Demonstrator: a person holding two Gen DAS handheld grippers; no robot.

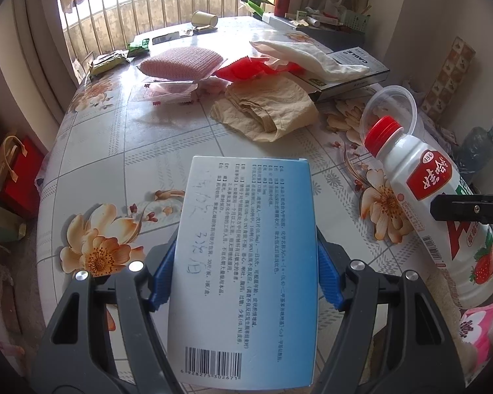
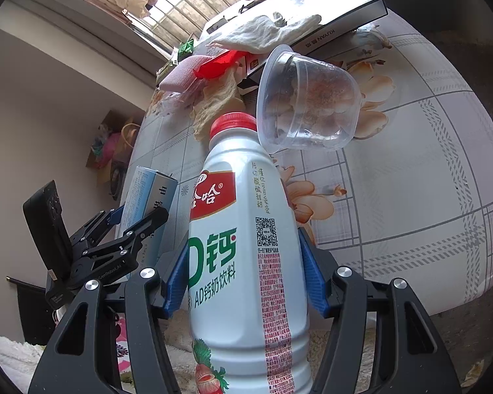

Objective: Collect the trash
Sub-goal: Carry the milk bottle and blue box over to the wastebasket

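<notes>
My left gripper [image 1: 244,269] is shut on a blue-and-white medicine box [image 1: 246,262] and holds it above the flowered table [image 1: 115,151]. My right gripper [image 2: 243,279] is shut on a white milk-drink bottle [image 2: 240,262] with a red cap. The bottle also shows in the left wrist view [image 1: 440,216] at the right. The box shows in the right wrist view [image 2: 148,203], held by the left gripper [image 2: 128,226]. A clear plastic cup [image 2: 307,105] lies on its side just beyond the bottle's cap.
On the table lie a crumpled brown paper [image 1: 266,108], red wrapper [image 1: 246,69], pink sponge [image 1: 180,62], white cloth [image 1: 315,55] on a cable box [image 1: 355,72], green packets [image 1: 111,60] and a paper cup [image 1: 203,18]. Bags [image 1: 10,177] sit on the floor at left.
</notes>
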